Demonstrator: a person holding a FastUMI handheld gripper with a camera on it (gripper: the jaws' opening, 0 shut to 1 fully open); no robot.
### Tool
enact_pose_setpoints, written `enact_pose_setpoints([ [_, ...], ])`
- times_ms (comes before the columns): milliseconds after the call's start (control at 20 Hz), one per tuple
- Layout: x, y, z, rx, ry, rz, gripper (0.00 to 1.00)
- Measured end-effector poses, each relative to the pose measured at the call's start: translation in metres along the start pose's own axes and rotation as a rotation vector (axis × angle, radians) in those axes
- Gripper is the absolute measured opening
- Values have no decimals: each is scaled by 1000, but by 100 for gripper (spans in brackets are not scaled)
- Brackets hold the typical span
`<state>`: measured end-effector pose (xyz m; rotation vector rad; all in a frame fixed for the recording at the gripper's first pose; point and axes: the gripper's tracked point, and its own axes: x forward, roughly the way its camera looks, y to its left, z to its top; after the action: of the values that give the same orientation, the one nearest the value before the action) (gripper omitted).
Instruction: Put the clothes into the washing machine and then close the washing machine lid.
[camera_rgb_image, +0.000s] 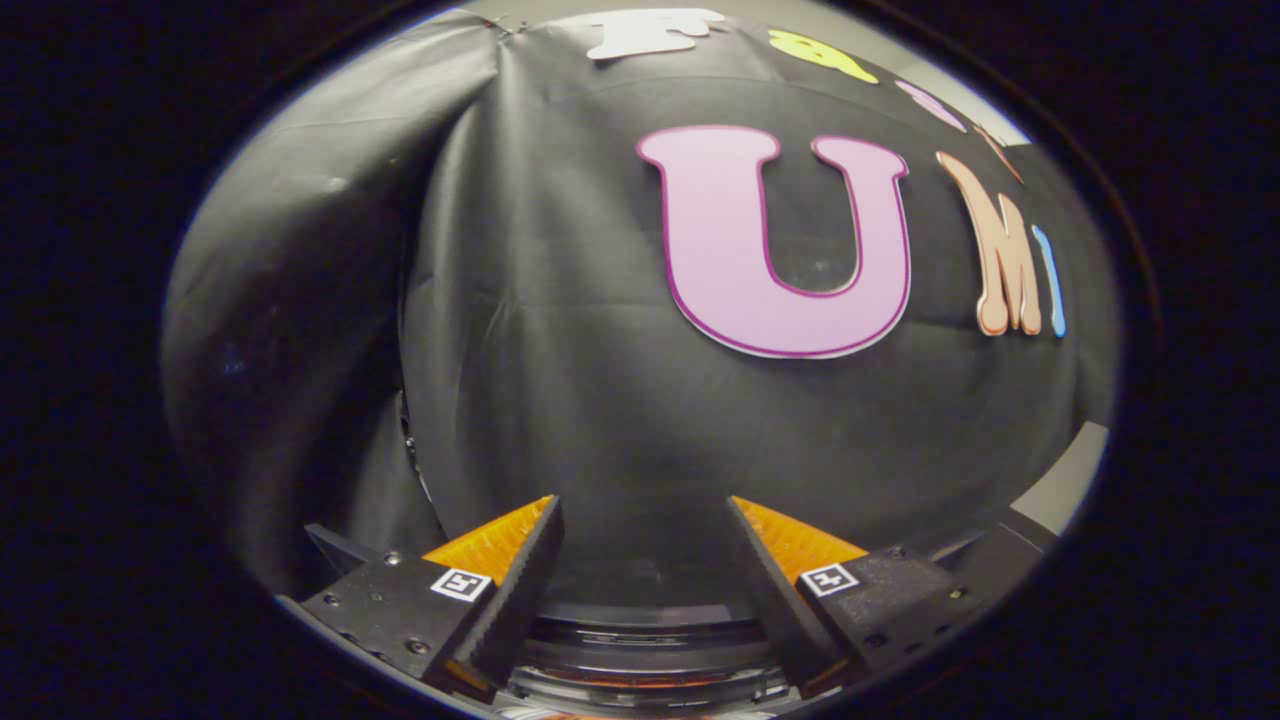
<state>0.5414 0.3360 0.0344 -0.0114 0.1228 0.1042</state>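
Washing machine rim (640, 640), prob. — dark round edge just below/between tongs (645, 555). Tongs gaping wide, pinching nothing, facing booth wall (560, 380). Hovering, likely between steps.

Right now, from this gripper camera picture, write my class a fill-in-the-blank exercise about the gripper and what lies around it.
1. The gripper has its two fingers spread ____.
2. Between the fingers there is ____ held.
3. Beyond the fingers hangs the booth's black ____ wall.
4. Below the fingers sits a dark, ____ rim, possibly the washing machine's.

Missing words: apart; nothing; cloth; round
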Motion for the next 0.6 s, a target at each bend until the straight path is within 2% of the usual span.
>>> enact_pose_setpoints([
  [200,-8,-1,9,-7,-55,5,96],
  [600,-39,-4,8,-23,-74,-12,97],
])
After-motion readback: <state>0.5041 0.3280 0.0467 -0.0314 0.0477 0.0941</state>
